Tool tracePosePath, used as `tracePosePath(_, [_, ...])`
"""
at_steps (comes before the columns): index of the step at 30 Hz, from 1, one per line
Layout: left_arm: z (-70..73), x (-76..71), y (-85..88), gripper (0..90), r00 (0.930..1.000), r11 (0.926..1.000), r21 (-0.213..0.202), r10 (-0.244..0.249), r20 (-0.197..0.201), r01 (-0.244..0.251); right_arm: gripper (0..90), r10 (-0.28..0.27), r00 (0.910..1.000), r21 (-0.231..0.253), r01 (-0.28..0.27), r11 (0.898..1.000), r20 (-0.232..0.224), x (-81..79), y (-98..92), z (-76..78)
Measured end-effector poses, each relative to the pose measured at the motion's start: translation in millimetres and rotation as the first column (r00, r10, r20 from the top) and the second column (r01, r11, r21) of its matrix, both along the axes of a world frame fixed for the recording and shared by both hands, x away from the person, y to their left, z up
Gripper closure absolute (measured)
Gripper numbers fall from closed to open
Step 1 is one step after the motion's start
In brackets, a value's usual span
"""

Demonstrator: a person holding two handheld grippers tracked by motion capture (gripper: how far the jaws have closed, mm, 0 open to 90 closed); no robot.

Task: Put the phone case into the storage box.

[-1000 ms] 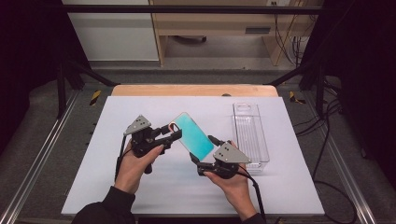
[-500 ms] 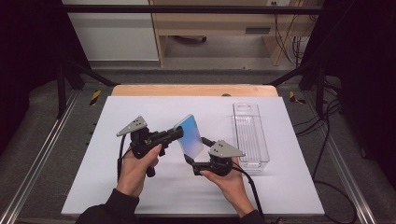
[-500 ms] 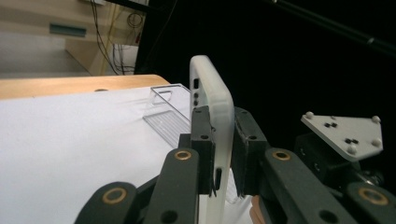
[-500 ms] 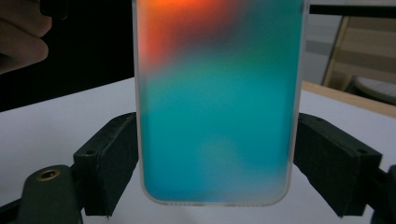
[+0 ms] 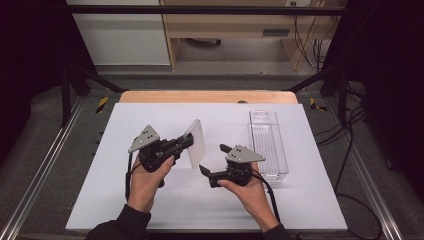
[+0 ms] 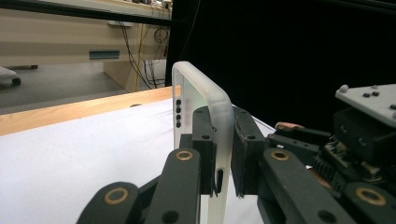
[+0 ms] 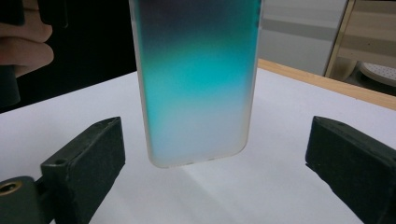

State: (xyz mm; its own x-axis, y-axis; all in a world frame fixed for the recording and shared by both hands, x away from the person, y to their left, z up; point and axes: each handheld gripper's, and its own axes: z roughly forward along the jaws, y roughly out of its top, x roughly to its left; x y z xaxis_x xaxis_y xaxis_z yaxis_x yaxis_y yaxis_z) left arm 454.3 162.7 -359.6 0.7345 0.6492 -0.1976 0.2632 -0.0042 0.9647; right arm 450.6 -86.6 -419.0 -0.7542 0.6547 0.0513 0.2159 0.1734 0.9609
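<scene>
- Left gripper (image 5: 189,142) clamps the phone case (image 5: 195,143) by one thin edge; it could pivot or slip.
- Right gripper (image 5: 214,159), jaws just opened, empty, sits close beside the case; a nudge could knock it.

The phone case (image 7: 196,84) showed a gradient, dark at the top of the right gripper view, teal through the middle and pale whitish at its lower edge, while its rim looked frosted white in the left gripper view. Both the left hand-held gripper (image 5: 189,142) and the right hand-held gripper (image 5: 214,160) were black with grey plates on top and brass-coloured pivots. The worktop (image 5: 150,115) was white with a light wooden strip along its upper edge, and the bin (image 5: 267,145) at centre right of the high view was clear and colourless.
</scene>
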Motion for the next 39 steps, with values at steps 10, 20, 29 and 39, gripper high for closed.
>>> tracePosePath(10, [-3.6, -3.9, -4.3, 81.2, 0.9995, 0.9991, 0.041, 0.000, 0.030, -0.001, 2.5, -0.001, 1.0000, -0.034, 0.000, 0.999, -0.009, -2.3, -0.8, 17.1])
tracePosePath(20, [-5.8, -8.8, -5.3, 81.3, 0.9991, 0.9995, 0.025, -0.019, 0.038, 0.018, 3.3, -0.001, 0.9994, -0.053, 0.000, 0.999, -0.034, 2.0, 3.4, 21.9])
tracePosePath(29, [-7.7, -11.6, -5.7, 81.3, 0.9988, 0.9994, 0.017, -0.032, 0.038, 0.031, 4.0, 0.002, 0.9981, -0.037, -0.004, 0.999, -0.061, 4.5, 7.7, 24.4])
tracePosePath(39, [-10.8, -14.0, -6.4, 81.4, 0.9978, 0.9983, 0.013, -0.058, 0.033, 0.057, 4.5, 0.037, 0.9959, -0.007, -0.038, 0.999, -0.082, 7.9, 11.1, 24.9])
